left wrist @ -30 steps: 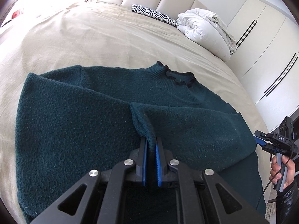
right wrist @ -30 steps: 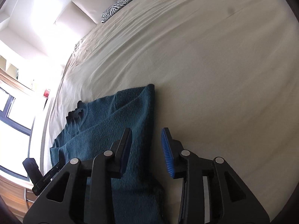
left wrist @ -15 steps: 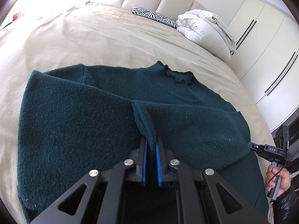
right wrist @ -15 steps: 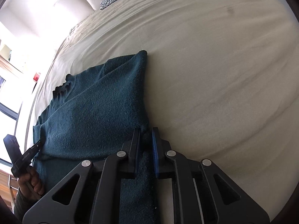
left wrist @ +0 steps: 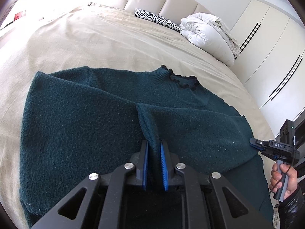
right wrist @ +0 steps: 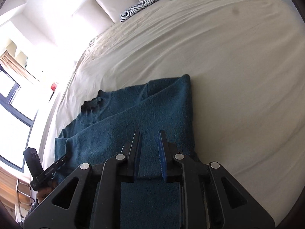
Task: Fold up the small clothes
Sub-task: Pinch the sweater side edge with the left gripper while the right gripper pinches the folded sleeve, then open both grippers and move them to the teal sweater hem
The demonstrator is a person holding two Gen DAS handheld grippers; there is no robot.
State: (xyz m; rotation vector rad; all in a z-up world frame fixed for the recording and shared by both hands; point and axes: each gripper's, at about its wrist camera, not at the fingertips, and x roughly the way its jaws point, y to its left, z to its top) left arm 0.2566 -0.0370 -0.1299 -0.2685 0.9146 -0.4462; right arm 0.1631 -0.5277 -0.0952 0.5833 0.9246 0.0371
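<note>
Left wrist: left tongs just eased, clamped on sweater sleeve, 12 o'clock, on bed | Right wrist: right tongs just widened, barely apart over sweater hem, gripping nothing | Risk: slackened sleeve slips, undoing fold.

One teal sweater, one zebra-print pillow, one white duvet and two grippers are counted on one bed.

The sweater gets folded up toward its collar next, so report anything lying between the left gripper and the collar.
Nothing visible does. The left gripper is shut on a fold of the sweater; up to the collar lie only the sweater's own folded-in sleeves. The pillow and duvet lie well beyond, by the headboard.
</note>
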